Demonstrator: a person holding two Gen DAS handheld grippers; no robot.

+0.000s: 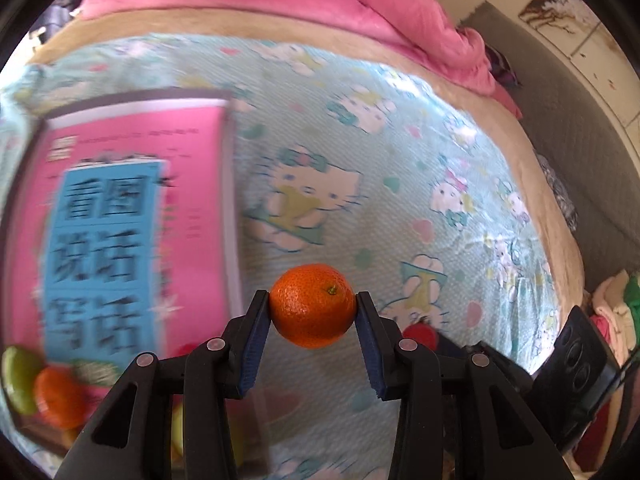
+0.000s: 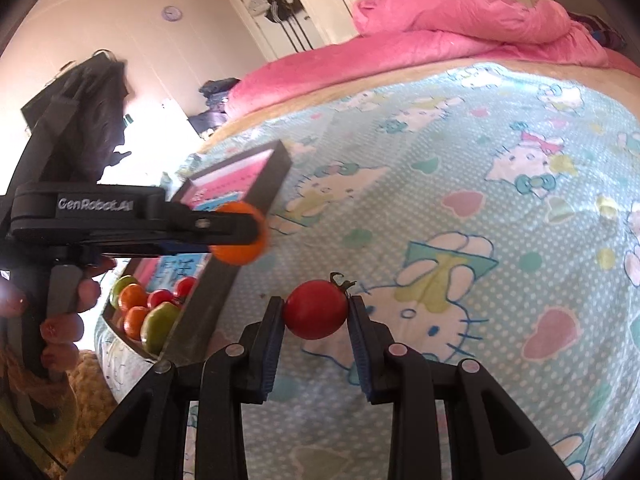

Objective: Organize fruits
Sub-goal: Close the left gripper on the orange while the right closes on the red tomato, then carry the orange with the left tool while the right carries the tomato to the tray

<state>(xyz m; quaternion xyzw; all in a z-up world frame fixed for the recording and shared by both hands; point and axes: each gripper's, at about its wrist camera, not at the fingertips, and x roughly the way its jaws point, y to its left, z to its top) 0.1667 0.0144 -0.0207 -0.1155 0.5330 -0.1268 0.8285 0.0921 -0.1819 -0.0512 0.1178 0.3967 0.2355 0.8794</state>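
- The left gripper [image 1: 313,308] clamps a small orange [image 1: 312,306] between its blue-padded fingers [image 1: 253,344]; the fruit is round, bright orange, finely dimpled, with a tiny green-brown stem nub facing up and to the right; it hangs in the air above the bed sheet [image 1: 400,184], clear of the cloth.
- In the right wrist view the same gripper [image 2: 240,236] shows from the side, the orange [image 2: 240,234] bulging past its fingertips, just in front of the tray's dark edge; a hand [image 2: 64,304] wraps the grip below it.
- The right gripper [image 2: 316,312] pinches a cherry tomato [image 2: 316,309] between its own blue pads; the tomato is glossy, deep red, smooth, with a curled green calyx sticking out at upper right; it too is held above the sheet, over a cartoon cat print.
- A dark-rimmed tray [image 2: 256,196] lies on the bed to the left, lined with a pink and blue printed sheet [image 1: 120,208] bearing large characters.
- At the tray's near end sits a cluster of fruit: green ones [image 2: 160,326], small oranges [image 2: 134,308] and red tomatoes [image 2: 160,298], packed touching one another; in the left wrist view this pile is blurred at lower left.
- A crumpled pink blanket [image 2: 460,28] lies at the far end of the bed.
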